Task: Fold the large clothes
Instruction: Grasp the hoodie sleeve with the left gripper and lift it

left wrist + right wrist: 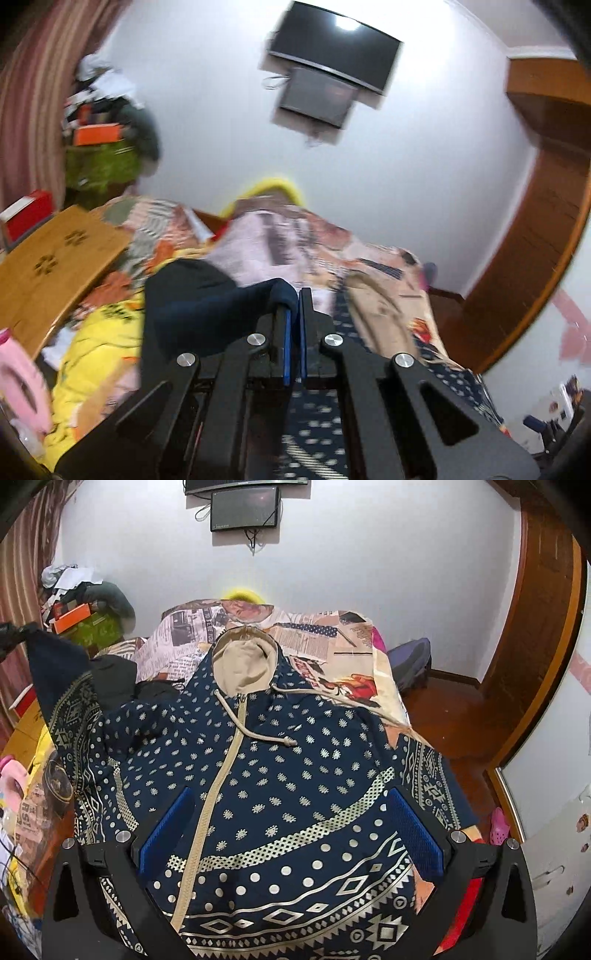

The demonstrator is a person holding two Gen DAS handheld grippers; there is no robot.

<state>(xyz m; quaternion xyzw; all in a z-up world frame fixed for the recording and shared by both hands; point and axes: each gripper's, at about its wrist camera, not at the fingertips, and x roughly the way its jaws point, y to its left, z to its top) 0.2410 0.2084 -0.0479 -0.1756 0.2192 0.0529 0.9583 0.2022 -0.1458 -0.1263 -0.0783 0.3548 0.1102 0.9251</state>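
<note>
A navy hoodie point(280, 775) with cream dots, a beige hood point(243, 664) and a beige zipper lies front up on the bed. My right gripper point(291, 827) is open and empty, hovering over its lower body. My left gripper point(294, 314) is shut on the hoodie's navy sleeve point(207, 306), pinching the cuff between its blue pads. In the right wrist view that sleeve point(70, 701) is lifted up at the far left, where the left gripper point(11, 637) shows only at the frame edge.
The bed has a newspaper-print cover point(317, 635). A wooden lap desk point(48, 266) and a yellow garment point(96, 350) lie at the left. Clutter is piled in the back left corner point(85, 605). A wooden door frame point(535, 627) stands right. Screens point(243, 509) hang on the wall.
</note>
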